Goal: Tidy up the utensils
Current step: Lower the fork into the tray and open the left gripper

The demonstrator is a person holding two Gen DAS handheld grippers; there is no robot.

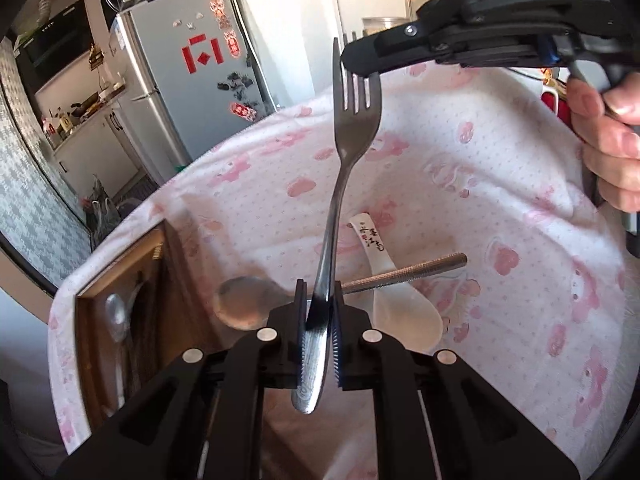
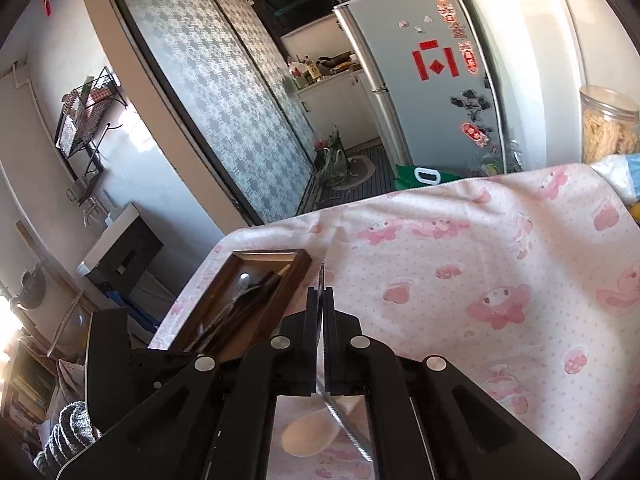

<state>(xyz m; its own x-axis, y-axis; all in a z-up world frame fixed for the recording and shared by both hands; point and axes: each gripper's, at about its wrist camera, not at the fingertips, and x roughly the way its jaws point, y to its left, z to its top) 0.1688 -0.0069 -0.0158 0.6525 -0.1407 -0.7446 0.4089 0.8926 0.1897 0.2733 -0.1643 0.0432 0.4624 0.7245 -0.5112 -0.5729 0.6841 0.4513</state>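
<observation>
Both grippers pinch one stainless steel fork (image 1: 352,140): left gripper (image 1: 320,312) handle, right gripper (image 1: 360,68) tines. Brown wooden tray (image 1: 96,300) at 9 o'clock holds several utensils; three remain on table.

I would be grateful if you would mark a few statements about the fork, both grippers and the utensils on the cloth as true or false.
1. The left gripper is shut on the fork. True.
2. The right gripper grips the fork's tines. True.
3. The white ceramic spoon lies in the wooden tray. False: it lies on the pink cloth.
4. The tray is empty. False: it holds utensils.
</observation>
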